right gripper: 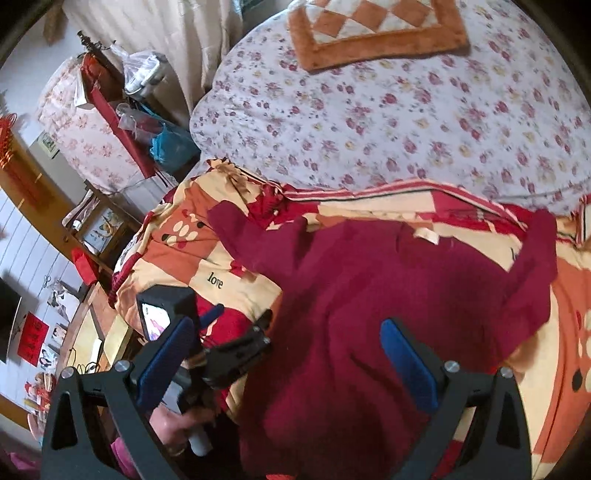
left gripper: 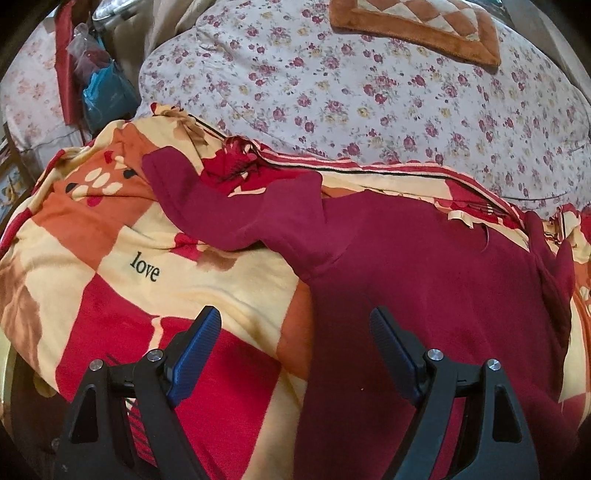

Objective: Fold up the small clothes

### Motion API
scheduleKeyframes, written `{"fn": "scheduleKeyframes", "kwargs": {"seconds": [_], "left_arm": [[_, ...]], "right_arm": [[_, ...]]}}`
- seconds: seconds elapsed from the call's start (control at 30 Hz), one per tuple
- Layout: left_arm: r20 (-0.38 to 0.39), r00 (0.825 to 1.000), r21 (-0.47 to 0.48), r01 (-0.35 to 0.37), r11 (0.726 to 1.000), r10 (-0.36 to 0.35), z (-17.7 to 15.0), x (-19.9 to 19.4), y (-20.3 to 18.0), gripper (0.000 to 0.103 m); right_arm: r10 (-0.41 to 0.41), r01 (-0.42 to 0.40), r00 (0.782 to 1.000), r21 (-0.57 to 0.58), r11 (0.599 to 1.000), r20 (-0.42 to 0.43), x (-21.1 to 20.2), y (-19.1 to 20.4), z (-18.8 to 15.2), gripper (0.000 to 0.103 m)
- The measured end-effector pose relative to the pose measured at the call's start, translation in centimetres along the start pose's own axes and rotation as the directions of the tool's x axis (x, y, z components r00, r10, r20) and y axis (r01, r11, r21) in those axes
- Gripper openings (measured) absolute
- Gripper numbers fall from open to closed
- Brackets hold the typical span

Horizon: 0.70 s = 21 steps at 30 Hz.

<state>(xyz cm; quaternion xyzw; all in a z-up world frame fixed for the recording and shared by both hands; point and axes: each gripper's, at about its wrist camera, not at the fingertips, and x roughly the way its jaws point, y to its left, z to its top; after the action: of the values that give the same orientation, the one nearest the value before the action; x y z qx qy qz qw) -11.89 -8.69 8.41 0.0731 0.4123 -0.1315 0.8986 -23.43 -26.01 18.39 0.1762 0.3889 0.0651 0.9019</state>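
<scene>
A bed fills both views, its far half covered by a pale floral quilt with an orange-and-cream checked mat lying on it at the far end. Nearer, directly ahead of and beneath both grippers, spreads a red, orange and cream patchwork blanket printed with the word "love". Beyond the bed's far left corner, off to the left of the grippers, stands a cluttered shelf with plastic bags, with a floral-covered bundle beside it and a pale curtain behind; a wooden table edge and papers show at the lower left in the right wrist view. The maroon long-sleeved top lies flat on the blanket, body under and ahead of the grippers, one sleeve stretched away to the far left and the other up toward the far right. The left gripper hangs low over the top's left edge, its blue pads spread wide and holding nothing. The right gripper is higher over the garment's lower body, likewise spread apart and empty; the left gripper and the hand holding it show just beneath its left finger.
</scene>
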Motion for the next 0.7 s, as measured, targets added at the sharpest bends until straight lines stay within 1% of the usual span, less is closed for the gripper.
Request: {"fn": "scheduleKeyframes", "kwargs": {"seconds": [0.2, 0.43, 0.7], "left_arm": [[-0.005, 1.0, -0.003, -0.002, 1.0, 0.002, 0.2, 0.3, 0.1, 0.065], [-0.009, 1.0, 0.0, -0.007, 1.0, 0.007, 0.3, 0.6, 0.2, 0.065], [-0.016, 1.0, 0.004, -0.017, 1.0, 0.017, 0.3, 1.1, -0.1, 0.065]], "right_arm": [[-0.005, 0.005, 1.0, -0.002, 1.0, -0.009, 0.9, 0.2, 0.7, 0.103], [-0.076, 0.076, 0.997, -0.003, 0.997, -0.014, 2.0, -1.0, 0.0, 0.103], [-0.172, 0.171, 0.985, -0.052, 0.984, 0.0, 3.2, -2.1, -0.2, 0.103]]}}
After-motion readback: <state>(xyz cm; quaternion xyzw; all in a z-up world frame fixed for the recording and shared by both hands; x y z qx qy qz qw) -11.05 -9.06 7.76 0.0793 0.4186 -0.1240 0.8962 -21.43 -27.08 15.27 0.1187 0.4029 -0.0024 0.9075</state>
